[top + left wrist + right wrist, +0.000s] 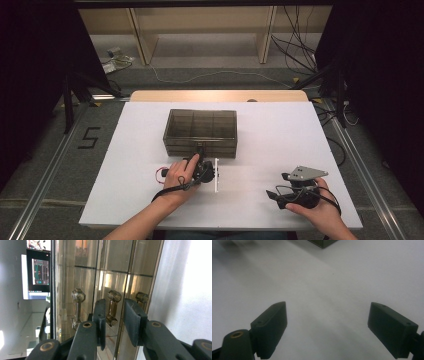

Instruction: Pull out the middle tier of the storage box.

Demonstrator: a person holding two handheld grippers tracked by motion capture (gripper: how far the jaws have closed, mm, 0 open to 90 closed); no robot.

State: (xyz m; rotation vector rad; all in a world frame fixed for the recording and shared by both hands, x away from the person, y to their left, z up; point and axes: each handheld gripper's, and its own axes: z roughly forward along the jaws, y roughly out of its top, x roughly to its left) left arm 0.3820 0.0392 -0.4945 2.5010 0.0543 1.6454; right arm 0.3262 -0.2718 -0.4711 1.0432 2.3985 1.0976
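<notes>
Item 1: left gripper (200,150), lying in the person's left hand (181,176), at the near front face of the box. In the left gripper view its two black jaws are standing a narrow gap apart, with the middle brass-coloured handle (112,308) sitting between them; whether the pads are actually pressing on the handle cannot be told. A red-and-white cable loop (160,174) is trailing to the outer side of this hand.

Item 2: smoked translucent box (200,131), a shallow drawer cabinet, resting on the white table top (280,130) directly ahead of the left gripper and touching or nearly touching its tips. Internal dividers are showing through the lid as several compartments. In the left gripper view the box front (82,272) is filling the space beyond the jaws, with one further handle (78,305) on one side of the jaws and another handle (142,298) on the other side, partly behind a jaw.

Item 3: right gripper (274,196), lying in the person's right hand (316,207), low over the table, well apart from the box and pointing toward the left hand. A grey three-cornered plate (305,173) is sitting on top. In the right gripper view its jaws are spread wide with nothing between them, bare table (332,290) lying ahead and a corner of the box (322,243) showing far ahead.
</notes>
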